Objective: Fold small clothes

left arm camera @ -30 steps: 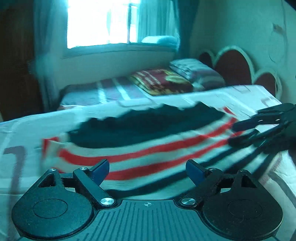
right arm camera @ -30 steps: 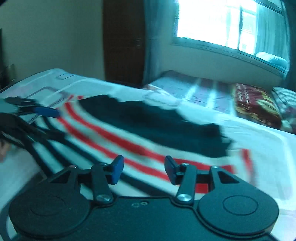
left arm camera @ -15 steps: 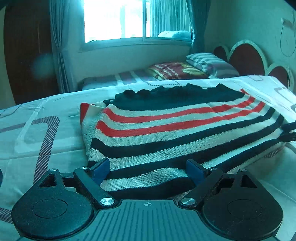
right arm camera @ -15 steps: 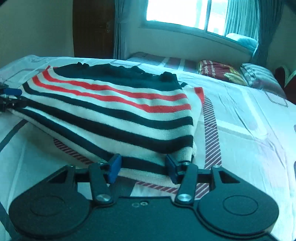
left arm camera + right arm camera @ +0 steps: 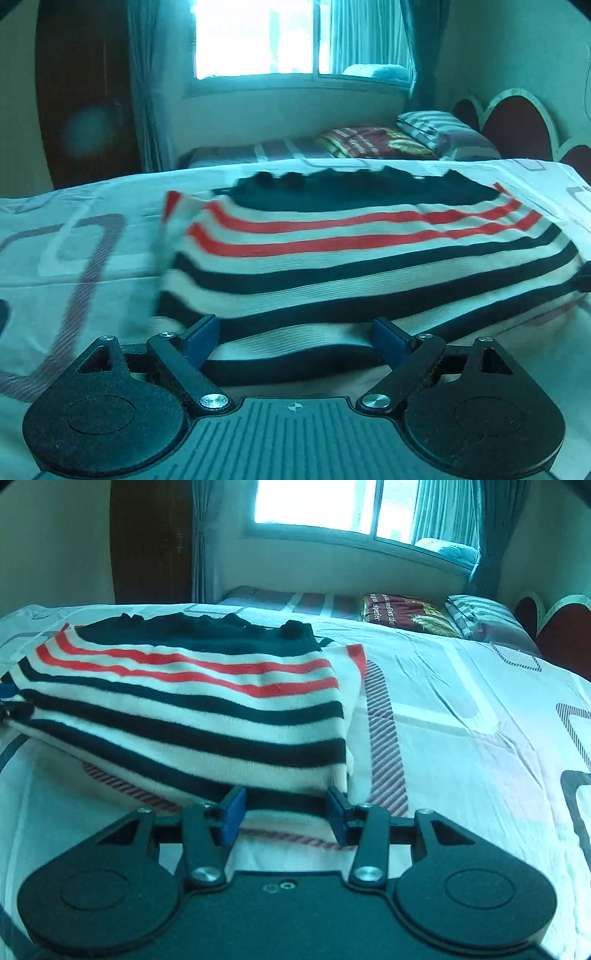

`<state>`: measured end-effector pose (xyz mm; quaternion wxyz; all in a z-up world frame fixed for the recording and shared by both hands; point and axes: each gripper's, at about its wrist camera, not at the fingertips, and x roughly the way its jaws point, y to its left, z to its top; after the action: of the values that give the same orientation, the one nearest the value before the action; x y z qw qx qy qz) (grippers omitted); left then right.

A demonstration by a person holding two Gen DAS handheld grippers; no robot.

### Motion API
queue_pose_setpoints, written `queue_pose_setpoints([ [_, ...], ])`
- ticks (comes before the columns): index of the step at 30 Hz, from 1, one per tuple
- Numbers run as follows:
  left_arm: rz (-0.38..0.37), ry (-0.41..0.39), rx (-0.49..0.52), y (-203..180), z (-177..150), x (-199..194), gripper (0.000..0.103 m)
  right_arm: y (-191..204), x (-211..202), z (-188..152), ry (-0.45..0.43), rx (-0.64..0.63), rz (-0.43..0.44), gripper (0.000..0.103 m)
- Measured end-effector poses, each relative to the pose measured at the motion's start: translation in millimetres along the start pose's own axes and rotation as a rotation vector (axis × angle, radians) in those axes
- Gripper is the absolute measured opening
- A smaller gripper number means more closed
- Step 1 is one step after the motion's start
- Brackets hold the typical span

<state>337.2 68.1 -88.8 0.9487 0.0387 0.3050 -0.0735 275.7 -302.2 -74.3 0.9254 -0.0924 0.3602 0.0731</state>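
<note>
Your striped sweater [image 5: 362, 254] lies folded on the bed [image 5: 461, 709], its near hem raised off the sheet. Your left tool [image 5: 295, 338] stands wide open, the hem between its blue pads [image 5: 201, 338] and unpinched. Your right tool [image 5: 286, 812] has just been closing, pads still apart at the sweater's corner.

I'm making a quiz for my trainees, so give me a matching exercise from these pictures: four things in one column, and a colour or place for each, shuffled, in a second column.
Things:
1. striped sweater
2. striped pillow
3. curtain
4. gripper pads

Descriptions:
A. blue, on the fingertips
B. hanging at the window
C. by the headboard, far end of the bed
D. folded on the white bedsheet, red and dark stripes

Pairs: 1-D, 2-C, 3-B, 4-A
</note>
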Motion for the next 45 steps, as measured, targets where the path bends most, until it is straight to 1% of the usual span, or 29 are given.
queue_pose_setpoints([
  [2,0.013,-0.041,-0.015,6.2,1.8,-9.6,0.089,5.5,-6.2,3.1,-0.032,-0.013,-0.024,0.045],
  [4,0.036,-0.047,-0.026,12.2,2.5,-12.8,0.089,-0.5,-10.1,5.4,-0.075,0.048,-0.059,0.046],
  [6,0.054,-0.04,-0.028,16.5,0.9,-11.8,0.089,-7.5,-1.9,4.5,-0.042,0.097,-0.07,0.046],
  [7,0.07,-0.019,-0.021,17.5,-0.3,-8.6,0.089,-9.7,3.9,2.7,-0.018,0.103,-0.061,0.045],
  [8,0.082,0.022,-0.021,19.7,-2.6,-2.5,0.089,-11.3,8.6,1.1,-0.002,0.103,-0.043,0.04],
  [9,0.063,0.039,-0.06,25.8,-4.6,1.2,0.089,-12.2,10.7,-0.9,-0.002,0.103,-0.035,0.039],
  [10,0.043,0.04,-0.131,35.7,-7.2,2.6,0.091,-13.2,11.5,-2.0,-0.004,0.1,-0.035,0.038],
  [11,0.037,0.048,-0.173,41.5,-9.3,4.3,0.092,-15.0,11.4,-2.3,0.0,0.101,-0.04,0.034],
  [12,0.039,0.042,-0.187,44.4,-11.0,3.8,0.092,-17.3,10.7,-2.6,0.004,0.108,-0.051,0.033],
  [13,0.052,0.036,-0.178,43.7,-13.1,2.9,0.092,-17.0,8.8,-5.7,0.004,0.115,-0.064,0.033],
  [16,0.056,0.039,-0.174,42.7,-15.5,5.1,0.094,-18.2,9.5,-13.6,-0.015,0.135,-0.065,0.034],
  [18,0.053,0.061,-0.186,44.7,-13.1,6.4,0.095,-16.9,9.3,-11.1,-0.007,0.148,-0.073,0.036],
  [19,0.062,0.081,-0.193,44.6,-9.6,4.7,0.095,-17.2,7.6,-8.8,-0.003,0.154,-0.074,0.04],
  [20,0.076,0.091,-0.192,44.3,-7.0,1.0,0.095,-19.2,2.9,-7.2,-0.011,0.172,-0.07,0.04],
  [22,0.097,0.076,-0.199,44.8,-6.2,-12.8,0.095,-27.0,-15.2,-8.4,-0.067,0.231,-0.036,0.04],
  [24,0.074,0.055,-0.251,49.8,-11.5,-29.0,0.095,-29.9,-25.6,-11.6,-0.069,0.265,-0.007,0.038],
  [25,0.068,0.048,-0.27,50.3,-14.4,-34.1,0.095,-28.1,-27.6,-13.1,-0.062,0.259,-0.005,0.035],
  [26,0.063,0.035,-0.272,49.8,-15.9,-38.0,0.095,-25.3,-28.9,-13.3,-0.07,0.253,0.016,0.029],
  [27,0.062,0.016,-0.268,47.9,-16.3,-41.1,0.095,-21.3,-29.4,-12.3,-0.078,0.246,0.036,0.028],
  [28,0.085,0.006,-0.266,46.2,-15.4,-41.5,0.095,-16.7,-27.8,-9.3,-0.081,0.233,0.045,0.028],
  [30,0.143,0.012,-0.299,49.6,-12.8,-36.7,0.092,-6.7,-23.3,-2.6,-0.092,0.211,0.049,0.027],
  [31,0.159,0.023,-0.339,55.0,-13.1,-33.0,0.086,-3.4,-18.6,1.0,-0.095,0.209,0.05,0.027],
  [32,0.185,0.07,-0.367,60.4,-13.9,-24.7,0.08,-1.0,-11.8,3.1,-0.076,0.204,0.03,0.025],
  [33,0.191,0.111,-0.385,65.4,-17.0,-16.7,0.08,1.0,-1.2,4.3,-0.021,0.198,-0.015,0.025],
  [34,0.18,0.103,-0.391,67.8,-20.3,-15.0,0.08,0.7,9.4,2.4,0.026,0.194,-0.038,0.024],
  [35,0.185,0.11,-0.372,66.5,-19.9,-14.6,0.08,1.3,9.2,1.6,0.01,0.189,-0.039,0.024],
  [37,0.196,0.124,-0.35,63.4,-16.5,-17.8,0.08,3.4,4.0,4.4,0.013,0.183,-0.035,0.026],
  [40,0.203,0.122,-0.361,61.3,-16.3,-26.4,0.08,2.3,-10.3,3.1,-0.028,0.223,0.005,0.028],
  [45,0.188,0.119,-0.352,53.1,-18.1,-37.7,0.08,8.5,-20.9,2.4,-0.029,0.233,0.021,0.03],
])
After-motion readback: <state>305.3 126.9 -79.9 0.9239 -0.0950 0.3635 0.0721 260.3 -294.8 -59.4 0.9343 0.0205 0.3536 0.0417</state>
